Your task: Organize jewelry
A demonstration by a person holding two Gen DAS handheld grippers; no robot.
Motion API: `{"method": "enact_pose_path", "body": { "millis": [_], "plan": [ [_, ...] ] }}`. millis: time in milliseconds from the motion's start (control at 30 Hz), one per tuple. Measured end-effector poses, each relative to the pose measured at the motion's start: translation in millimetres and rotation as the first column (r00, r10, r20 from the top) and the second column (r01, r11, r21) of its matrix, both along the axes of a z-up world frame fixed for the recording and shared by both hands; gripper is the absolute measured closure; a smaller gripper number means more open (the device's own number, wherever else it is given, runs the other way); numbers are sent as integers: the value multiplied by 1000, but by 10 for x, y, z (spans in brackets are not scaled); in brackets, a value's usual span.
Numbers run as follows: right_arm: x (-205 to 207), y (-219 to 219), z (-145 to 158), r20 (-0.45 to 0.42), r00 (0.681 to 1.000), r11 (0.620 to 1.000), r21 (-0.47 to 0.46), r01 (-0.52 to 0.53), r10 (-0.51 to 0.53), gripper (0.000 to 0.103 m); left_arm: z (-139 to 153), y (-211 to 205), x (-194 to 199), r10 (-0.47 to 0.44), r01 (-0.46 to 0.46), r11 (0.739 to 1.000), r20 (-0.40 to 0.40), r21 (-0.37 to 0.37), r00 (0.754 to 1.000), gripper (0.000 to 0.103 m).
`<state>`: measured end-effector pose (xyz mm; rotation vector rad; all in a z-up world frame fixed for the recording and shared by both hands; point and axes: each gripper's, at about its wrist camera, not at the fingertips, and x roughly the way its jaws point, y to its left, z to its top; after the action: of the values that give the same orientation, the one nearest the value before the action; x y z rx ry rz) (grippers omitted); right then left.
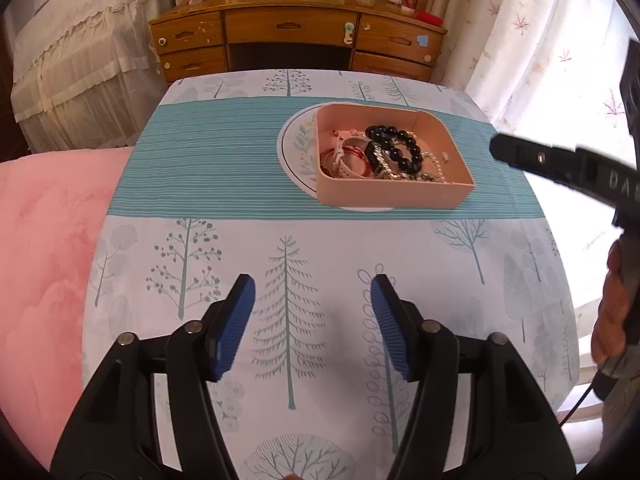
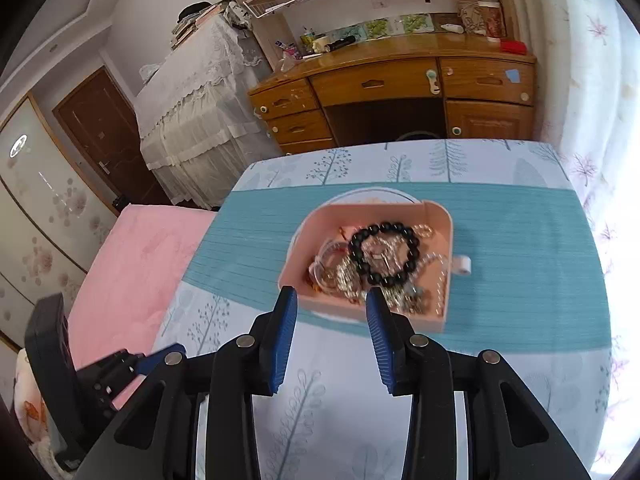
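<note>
Sunlight is coming through pale curtains [image 1: 532, 40] printed with thin leaf sprigs, and a varnished wooden desk [image 2: 396, 80] with drawers is standing at the far side, its top crowded with small bottles and cups. Closer in, the bench [image 1: 320, 248] is wearing a smooth cloth printed with grey-blue trees and crossed by a broad band of fine teal stripes. On that band a round white plate [image 1: 290, 148] with a leaf motif is lying, and a pink box [image 1: 432, 196] with rounded corners and low walls is sitting partly on it, open at the top. Inside, a bracelet of glossy black round beads [image 2: 384, 254] is resting on a tangle of silvery chains, pearl strands and a pink bangle [image 1: 352, 162]. In the right wrist view, a small white roll-shaped piece [image 2: 463, 265] is lying on the stripes just beside the box's right wall. A soft pink quilt [image 1: 44, 248] is spreading to the left of the bench. Both tools have ribbed blue pads on black plastic arms. The left tool [image 1: 313, 326] is hanging over the tree print, well short of the box, its jaws standing apart with nothing between them. The right tool [image 2: 332, 340] is hovering at the box's near edge, jaws parted and gripping nothing.
</note>
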<state>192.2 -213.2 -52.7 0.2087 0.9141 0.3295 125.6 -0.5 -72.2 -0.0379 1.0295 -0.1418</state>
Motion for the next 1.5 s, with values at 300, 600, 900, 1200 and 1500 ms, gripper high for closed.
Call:
{"method": "enact_pose_path", "body": {
  "millis": [300, 600, 900, 1200, 1500],
  "plan": [
    [-1001, -157, -333, -53, 996, 996, -60, 64, -67, 63, -36, -99, -467, 7, -7, 1000, -19, -6, 1000, 25],
    [-1955, -30, -288, -57, 995, 993, -91, 73, -78, 42, 221, -184, -1065, 63, -63, 998, 46, -12, 997, 25],
    [-2516, -65, 74, 56, 989, 985, -103, 139, -134, 34, 460, -322, -1457, 75, -80, 996, 135, 32, 988, 25],
    [-2584, -20, 174, 84, 987, 984, -107, 143, -134, 34, 569, -429, -1602, 64, -77, 995, 180, 66, 982, 25],
    [-2576, 4, 195, 93, 987, 983, -113, 144, -134, 34, 583, -426, -1636, 71, -85, 994, 183, 68, 981, 25]
  ]
}}
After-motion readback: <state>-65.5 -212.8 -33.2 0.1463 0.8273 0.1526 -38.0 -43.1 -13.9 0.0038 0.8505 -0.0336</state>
